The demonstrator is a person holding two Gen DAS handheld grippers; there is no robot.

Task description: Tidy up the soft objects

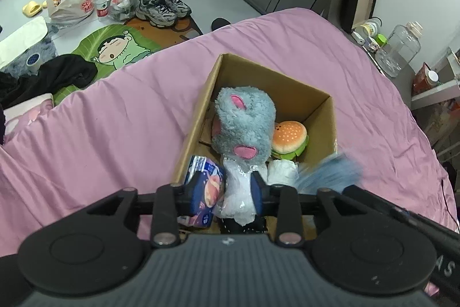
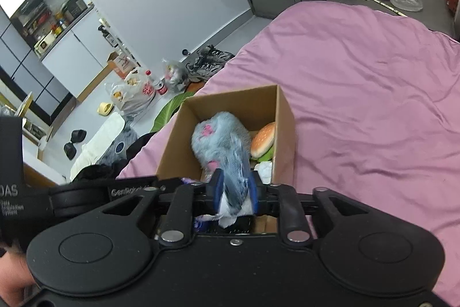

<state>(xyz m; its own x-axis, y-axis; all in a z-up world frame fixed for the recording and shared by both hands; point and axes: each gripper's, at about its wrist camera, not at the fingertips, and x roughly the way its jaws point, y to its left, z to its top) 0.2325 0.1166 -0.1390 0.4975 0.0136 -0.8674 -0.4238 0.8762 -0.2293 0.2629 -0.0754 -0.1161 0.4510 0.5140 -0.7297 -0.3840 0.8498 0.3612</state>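
Both grippers tilt steeply down over the open brown cardboard box (image 1: pixel 322 117) on the wrinkled pink bed (image 1: pixel 115 120). The fluffy grey-blue plush mouse (image 1: pixel 244 128) lies inside; its shiny white body sits between the left gripper (image 1: pixel 230 192) fingers, its blurred grey-blue tail between the right gripper (image 2: pixel 234 193) fingers; whether either grips, I cannot tell
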